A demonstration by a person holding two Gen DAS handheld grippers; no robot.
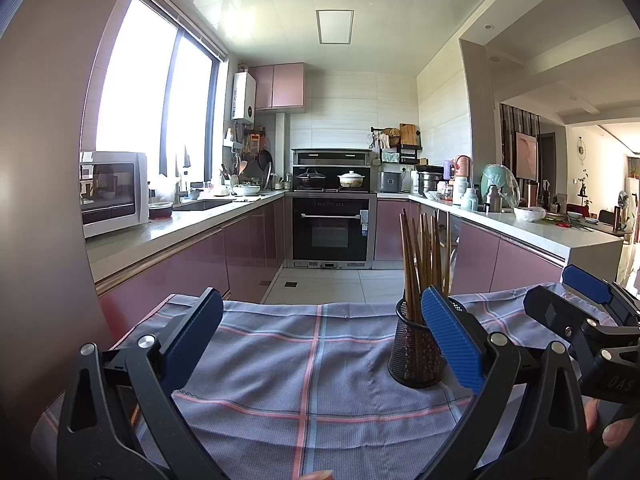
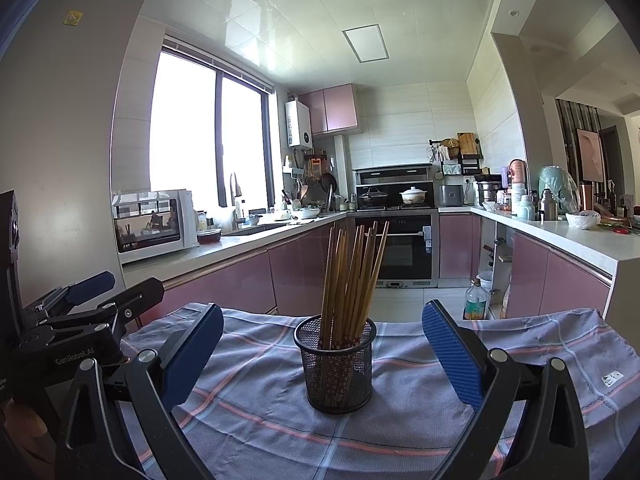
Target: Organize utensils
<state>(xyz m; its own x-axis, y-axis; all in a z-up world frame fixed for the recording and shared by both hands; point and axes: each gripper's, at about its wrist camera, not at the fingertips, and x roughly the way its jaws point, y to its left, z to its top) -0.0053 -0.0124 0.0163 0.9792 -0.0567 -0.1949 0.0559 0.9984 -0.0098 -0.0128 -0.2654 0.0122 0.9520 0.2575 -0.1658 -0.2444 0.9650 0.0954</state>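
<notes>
Both your left claw [image 1: 322,338] and right claw [image 2: 322,346] gape, empty. Chopsticks [image 2: 352,276] stand in the mesh holder [image 2: 336,364] on the worktop [image 2: 260,412]; judged complete, or regrasp next.

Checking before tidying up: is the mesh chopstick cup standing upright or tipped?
Upright. The mesh cup sits flat on the checked cloth, with the chopsticks fanning upward inside it.

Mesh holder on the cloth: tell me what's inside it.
The mesh holder holds a bundle of wooden chopsticks, upright and fanned. Their lower ends blur behind the mesh; anything else inside can't be made out.
</notes>
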